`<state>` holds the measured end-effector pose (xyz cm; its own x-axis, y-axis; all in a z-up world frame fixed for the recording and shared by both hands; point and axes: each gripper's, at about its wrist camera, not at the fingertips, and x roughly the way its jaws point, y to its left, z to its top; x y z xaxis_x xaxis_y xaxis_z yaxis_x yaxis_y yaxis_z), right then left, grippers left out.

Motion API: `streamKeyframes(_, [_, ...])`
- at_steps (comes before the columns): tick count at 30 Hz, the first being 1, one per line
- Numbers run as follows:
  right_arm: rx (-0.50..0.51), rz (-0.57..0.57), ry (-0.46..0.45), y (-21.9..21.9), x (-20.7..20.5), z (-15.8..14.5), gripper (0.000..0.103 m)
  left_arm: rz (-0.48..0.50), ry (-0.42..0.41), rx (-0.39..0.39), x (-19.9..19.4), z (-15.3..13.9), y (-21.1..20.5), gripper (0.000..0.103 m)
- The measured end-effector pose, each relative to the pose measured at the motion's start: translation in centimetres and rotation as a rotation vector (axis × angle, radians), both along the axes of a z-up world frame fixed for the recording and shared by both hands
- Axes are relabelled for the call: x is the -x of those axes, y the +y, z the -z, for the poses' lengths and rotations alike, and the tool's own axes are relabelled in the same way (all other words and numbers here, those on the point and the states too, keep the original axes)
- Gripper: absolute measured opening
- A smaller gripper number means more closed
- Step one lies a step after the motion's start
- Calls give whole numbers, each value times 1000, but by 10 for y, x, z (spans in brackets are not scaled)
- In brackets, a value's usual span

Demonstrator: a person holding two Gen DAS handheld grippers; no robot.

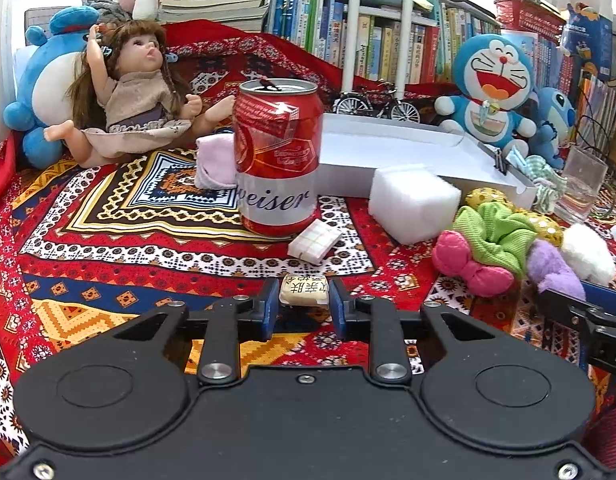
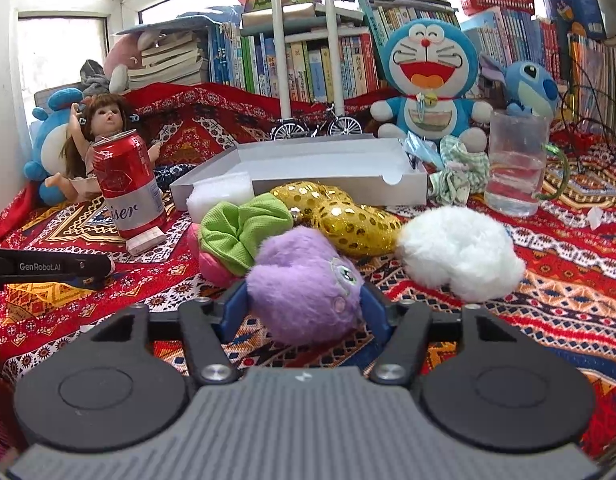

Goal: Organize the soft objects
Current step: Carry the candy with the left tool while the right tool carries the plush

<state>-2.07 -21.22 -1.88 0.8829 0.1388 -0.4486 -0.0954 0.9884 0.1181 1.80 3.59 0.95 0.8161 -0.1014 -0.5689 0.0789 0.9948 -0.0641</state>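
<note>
My left gripper (image 1: 304,309) is low over the patterned cloth, its blue pads pressed on a small wrapped packet (image 1: 304,290) with printed characters. My right gripper (image 2: 304,310) is shut on a purple plush toy (image 2: 304,280), which fills the gap between its blue fingers. In the left wrist view the same purple plush (image 1: 551,268) lies at the right. Around it lie a white fluffy ball (image 2: 459,252), a gold sequin piece (image 2: 347,216), a green scrunchie (image 2: 236,228) and a pink bow (image 1: 467,266). An open white box (image 2: 327,160) stands behind them.
A red drink can (image 1: 278,152) stands just ahead of the left gripper, a small white block (image 1: 313,240) at its foot, and a white foam cube (image 1: 411,204) to its right. A glass of water (image 2: 511,168), a doll (image 1: 140,92), plush toys and books line the back.
</note>
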Motion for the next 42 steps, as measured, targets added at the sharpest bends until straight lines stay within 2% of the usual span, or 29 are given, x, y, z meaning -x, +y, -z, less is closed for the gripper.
streamKeyframes(13, [32, -31, -50, 4, 13, -11, 61, 54, 2, 21, 8, -10, -10, 25])
streamKeyframes(23, [6, -3, -99, -16, 0, -43, 61, 162, -30, 77, -8, -46, -30, 25])
streamKeyframes(28, [-33, -2, -98, -33, -22, -63, 61, 214, -38, 133, -33, -70, -45, 25])
streamKeyframes(34, [-60, 5, -93, -50, -52, -79, 61, 247, -42, 122, -70, -92, -75, 25])
streamKeyframes(37, [-68, 8, -67, -59, -72, -84, 61, 246, -14, 102, -100, -95, -94, 25])
streamKeyframes(42, [-100, 12, 12, -77, -114, -88, 61, 196, 71, 126, -153, -89, -109, 25])
